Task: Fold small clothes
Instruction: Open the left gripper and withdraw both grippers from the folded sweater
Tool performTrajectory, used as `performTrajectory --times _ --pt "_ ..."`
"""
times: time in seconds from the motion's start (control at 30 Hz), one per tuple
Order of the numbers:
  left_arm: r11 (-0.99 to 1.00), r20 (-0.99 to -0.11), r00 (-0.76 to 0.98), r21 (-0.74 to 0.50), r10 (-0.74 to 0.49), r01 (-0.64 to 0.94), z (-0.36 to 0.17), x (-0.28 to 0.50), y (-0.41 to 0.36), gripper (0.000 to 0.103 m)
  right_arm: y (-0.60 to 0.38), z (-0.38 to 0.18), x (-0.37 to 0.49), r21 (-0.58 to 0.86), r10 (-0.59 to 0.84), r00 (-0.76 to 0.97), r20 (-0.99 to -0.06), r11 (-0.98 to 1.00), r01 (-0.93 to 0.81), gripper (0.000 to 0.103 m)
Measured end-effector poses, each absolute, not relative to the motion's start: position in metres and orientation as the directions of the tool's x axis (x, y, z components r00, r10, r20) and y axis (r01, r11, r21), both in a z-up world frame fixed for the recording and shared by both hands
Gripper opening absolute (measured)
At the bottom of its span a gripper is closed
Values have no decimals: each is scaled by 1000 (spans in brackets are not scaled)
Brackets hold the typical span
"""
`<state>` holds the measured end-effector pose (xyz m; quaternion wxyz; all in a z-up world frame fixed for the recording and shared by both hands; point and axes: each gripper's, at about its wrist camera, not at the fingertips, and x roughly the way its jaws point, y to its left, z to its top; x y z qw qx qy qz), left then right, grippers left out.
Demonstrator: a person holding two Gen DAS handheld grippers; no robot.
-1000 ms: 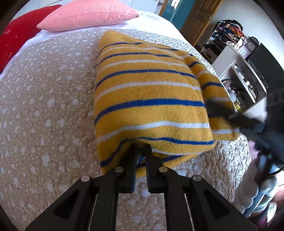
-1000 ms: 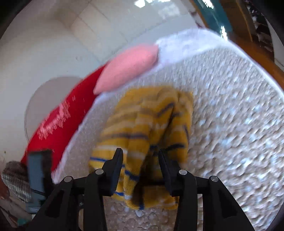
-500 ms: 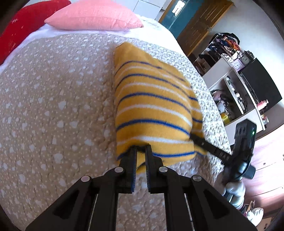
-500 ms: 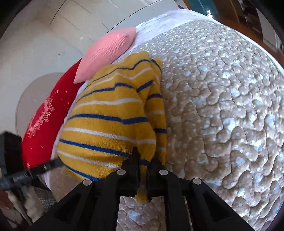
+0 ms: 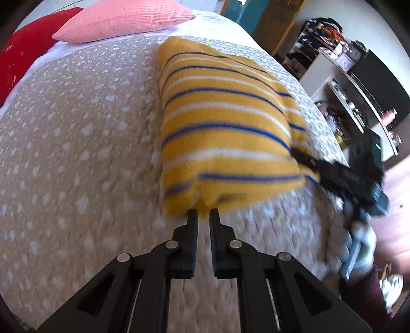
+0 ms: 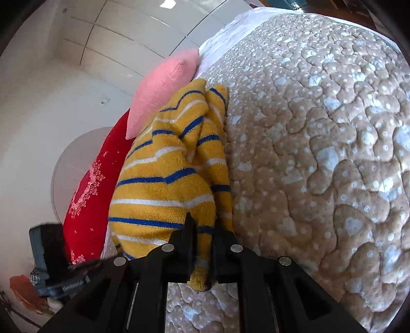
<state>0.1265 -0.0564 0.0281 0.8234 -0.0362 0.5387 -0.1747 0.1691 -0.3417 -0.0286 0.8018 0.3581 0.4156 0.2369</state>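
A yellow sweater (image 5: 225, 133) with blue and white stripes lies folded on the quilted bedspread (image 5: 77, 143). My left gripper (image 5: 203, 214) sits at the sweater's near edge, its jaws nearly together with a narrow gap; the cloth edge lies just beyond the tips. My right gripper (image 6: 202, 230) is shut on the sweater (image 6: 169, 179) at its near corner, with cloth bunched between the fingers. The right gripper also shows in the left wrist view (image 5: 340, 174) at the sweater's right corner.
A pink pillow (image 5: 123, 20) and a red pillow (image 5: 23, 59) lie at the head of the bed. Shelves and a cluttered desk (image 5: 358, 84) stand past the bed's right edge. Bedspread stretches right of the sweater (image 6: 320, 153).
The right gripper came in and shut on the sweater's corner. The left gripper has slipped back off the sweater's edge, and the sweater now lies farther from it.
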Motion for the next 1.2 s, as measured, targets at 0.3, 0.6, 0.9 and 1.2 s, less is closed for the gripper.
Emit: performTrajectory --times 0.3,0.6,0.9,1.2 --pt "938 -774 531 -279 -345 203 74 161 -70 49 -344 -28 162 778 681 555 -479 621 -91 10" --pt "975 -815 538 -146 -215 168 25 185 -77 59 -344 -27 160 783 676 565 -472 616 -83 11" --pt "967 -830 497 -199 -253 160 41 95 -48 58 -350 -29 150 801 679 584 -446 593 -78 14" --pt "988 -717 682 -139 -145 63 97 16 -6 60 -358 -32 151 823 695 573 -435 565 -61 14"
